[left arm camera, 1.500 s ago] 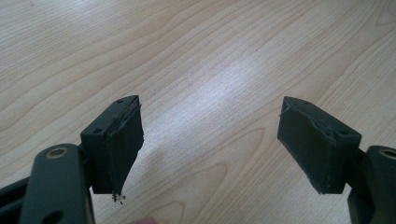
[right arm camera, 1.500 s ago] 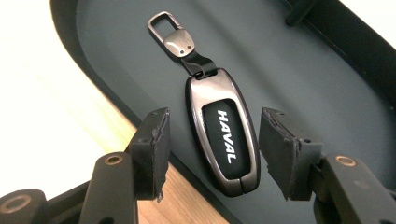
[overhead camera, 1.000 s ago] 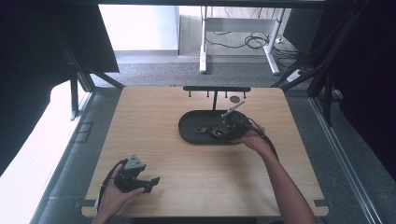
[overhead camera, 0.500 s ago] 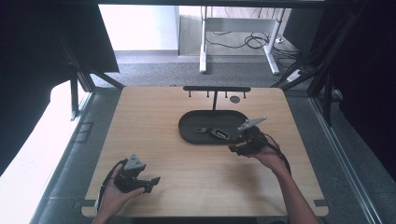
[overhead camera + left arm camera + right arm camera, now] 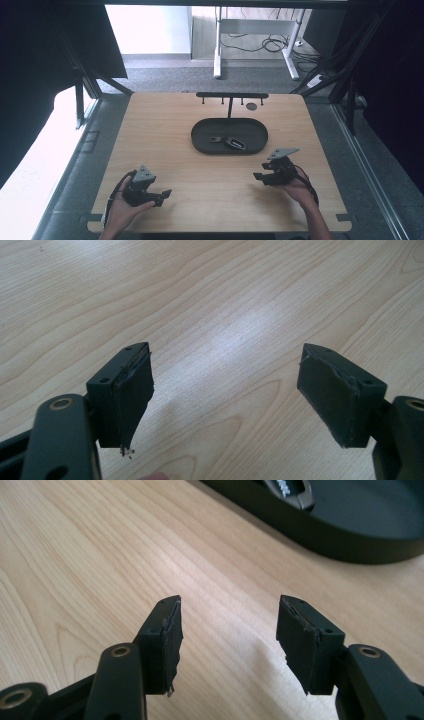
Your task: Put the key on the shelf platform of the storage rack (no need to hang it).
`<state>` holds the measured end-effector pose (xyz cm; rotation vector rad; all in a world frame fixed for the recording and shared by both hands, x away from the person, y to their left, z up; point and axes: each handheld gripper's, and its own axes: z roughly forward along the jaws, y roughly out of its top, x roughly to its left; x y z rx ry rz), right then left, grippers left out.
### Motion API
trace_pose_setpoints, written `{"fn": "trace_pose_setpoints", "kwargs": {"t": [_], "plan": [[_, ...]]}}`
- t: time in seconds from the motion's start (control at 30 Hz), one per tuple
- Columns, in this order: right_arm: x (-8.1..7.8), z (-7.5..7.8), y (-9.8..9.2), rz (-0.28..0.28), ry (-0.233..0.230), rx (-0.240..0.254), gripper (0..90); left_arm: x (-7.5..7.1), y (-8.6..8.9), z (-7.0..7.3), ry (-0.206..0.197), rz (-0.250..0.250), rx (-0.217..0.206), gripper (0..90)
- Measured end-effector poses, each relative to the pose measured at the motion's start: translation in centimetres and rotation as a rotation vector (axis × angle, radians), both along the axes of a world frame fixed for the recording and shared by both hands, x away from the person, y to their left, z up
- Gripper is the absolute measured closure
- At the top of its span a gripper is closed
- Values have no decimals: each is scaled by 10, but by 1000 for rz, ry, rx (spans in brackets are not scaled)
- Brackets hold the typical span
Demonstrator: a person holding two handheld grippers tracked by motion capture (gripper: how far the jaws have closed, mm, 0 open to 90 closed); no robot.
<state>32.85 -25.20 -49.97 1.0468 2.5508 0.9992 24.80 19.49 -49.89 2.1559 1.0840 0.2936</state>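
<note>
Left gripper (image 5: 162, 194) sits at the near left of the wooden table (image 5: 165, 135), held in the left hand (image 5: 122, 210), same spot as a second ago, no visible change; in the left gripper view its jaws are spread wide over bare wood with nothing between them (image 5: 225, 390). Mid table, the black oval tray (image 5: 200, 142) lies flat, and a dark key fob (image 5: 233, 144) with a small ring or clip at its left end rests inside it, toward the tray's middle; a second ago the right gripper was over the tray at that spot, now the fob lies alone. Behind the tray stands a black T-shaped rack (image 5: 231, 95) with small hooks, and a small dark disc (image 5: 251, 106) lies on the table just beside its right end. Right gripper (image 5: 259, 176) has pulled back out of the tray toward the near right of the table, now well apart from the tray, held in the right hand (image 5: 297, 187). In the right gripper view its jaws are spread apart and hold nothing (image 5: 227, 630), wood below, tray rim at the top right with part of the fob showing.
</note>
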Motion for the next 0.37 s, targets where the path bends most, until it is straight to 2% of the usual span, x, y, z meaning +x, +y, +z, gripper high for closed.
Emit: {"fn": "trace_pose_setpoints", "kwargs": {"t": [0.37], "plan": [[-6,-4,-3,-22,-26,14,421,0,1,1,-2,3,-2,226]]}}
